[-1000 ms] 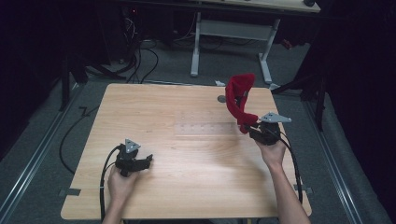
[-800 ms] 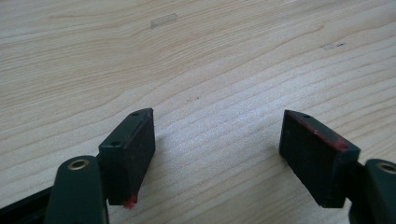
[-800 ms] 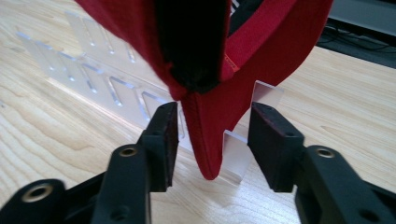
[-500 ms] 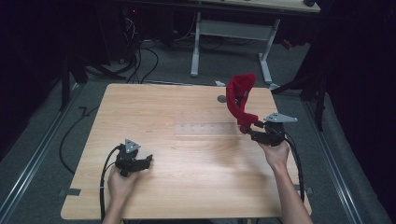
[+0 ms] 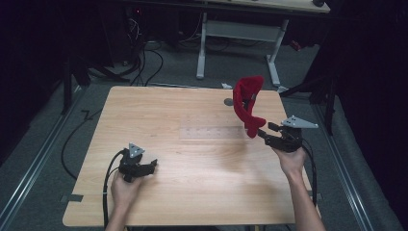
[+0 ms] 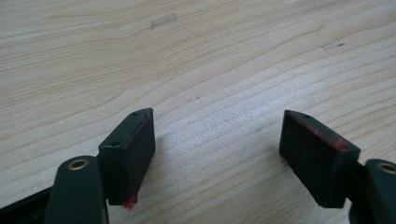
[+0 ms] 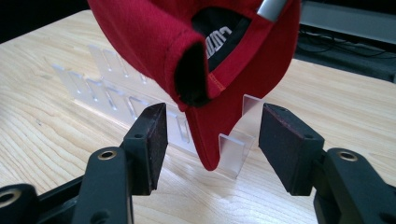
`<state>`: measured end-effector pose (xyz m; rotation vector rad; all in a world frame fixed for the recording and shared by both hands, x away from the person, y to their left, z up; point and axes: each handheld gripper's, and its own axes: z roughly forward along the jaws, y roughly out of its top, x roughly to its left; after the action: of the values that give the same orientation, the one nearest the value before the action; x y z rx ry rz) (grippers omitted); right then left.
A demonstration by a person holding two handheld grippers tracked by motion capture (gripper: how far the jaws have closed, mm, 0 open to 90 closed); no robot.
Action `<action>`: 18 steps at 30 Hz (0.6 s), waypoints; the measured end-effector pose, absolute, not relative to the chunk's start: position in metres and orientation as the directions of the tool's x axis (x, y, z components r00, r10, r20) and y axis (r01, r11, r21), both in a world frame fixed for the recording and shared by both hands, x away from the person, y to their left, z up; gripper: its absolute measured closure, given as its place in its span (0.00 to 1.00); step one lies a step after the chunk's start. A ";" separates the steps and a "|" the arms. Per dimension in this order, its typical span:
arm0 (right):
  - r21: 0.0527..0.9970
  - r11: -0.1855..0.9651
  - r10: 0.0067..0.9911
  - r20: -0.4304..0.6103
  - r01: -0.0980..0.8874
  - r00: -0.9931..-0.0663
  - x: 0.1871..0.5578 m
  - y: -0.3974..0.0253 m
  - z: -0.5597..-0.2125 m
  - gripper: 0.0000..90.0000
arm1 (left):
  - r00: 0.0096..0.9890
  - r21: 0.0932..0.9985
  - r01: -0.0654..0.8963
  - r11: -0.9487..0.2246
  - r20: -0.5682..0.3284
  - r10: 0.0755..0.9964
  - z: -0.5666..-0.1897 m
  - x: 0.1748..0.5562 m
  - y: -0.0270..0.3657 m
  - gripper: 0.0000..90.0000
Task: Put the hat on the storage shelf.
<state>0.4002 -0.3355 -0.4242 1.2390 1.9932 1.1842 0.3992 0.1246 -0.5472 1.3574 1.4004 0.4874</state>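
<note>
A red cap [image 5: 248,98] hangs in the air over the table's back right, its brim pointing down; a silver metal part [image 7: 268,7] shows at its top. In the right gripper view the cap's brim [image 7: 208,135] dangles between my right gripper's [image 7: 212,121] open jaws, touching neither pad. From above, my right gripper [image 5: 263,134] sits just right of the brim's tip. My left gripper [image 5: 152,166] rests low near the front left of the wooden table [image 5: 192,197]. The left gripper [image 6: 217,116] is open over bare wood, with red marks on its pads.
A clear acrylic slotted rack [image 5: 209,132] lies flat mid-table, and its upright tabs [image 7: 107,79] stand just behind the cap. A small grey disc [image 5: 228,101] lies near the cap at the back. Cables and a desk frame [image 5: 238,33] sit on the floor beyond.
My right gripper has drawn back a little to the right, away from the cap's brim. The cap hangs where it was, and the left gripper has not moved.
</note>
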 end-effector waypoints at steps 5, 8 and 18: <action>0.884 0.176 0.890 0.046 0.434 -0.454 0.393 -0.339 -0.417 0.47 | 0.225 0.852 0.451 0.266 -0.397 0.890 -0.547 0.399 0.125 0.30; 0.888 0.159 0.889 0.062 0.431 -0.455 0.389 -0.342 -0.414 0.47 | 0.225 0.852 0.451 0.266 -0.397 0.890 -0.547 0.399 0.125 0.30; 0.892 0.074 0.902 0.131 0.445 -0.412 0.373 -0.359 -0.414 0.48 | 0.225 0.852 0.451 0.266 -0.397 0.890 -0.547 0.399 0.125 0.30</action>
<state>0.3729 -0.3589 -0.4136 1.3313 1.8949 1.3021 0.3992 0.1246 -0.5472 1.3575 1.4003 0.4874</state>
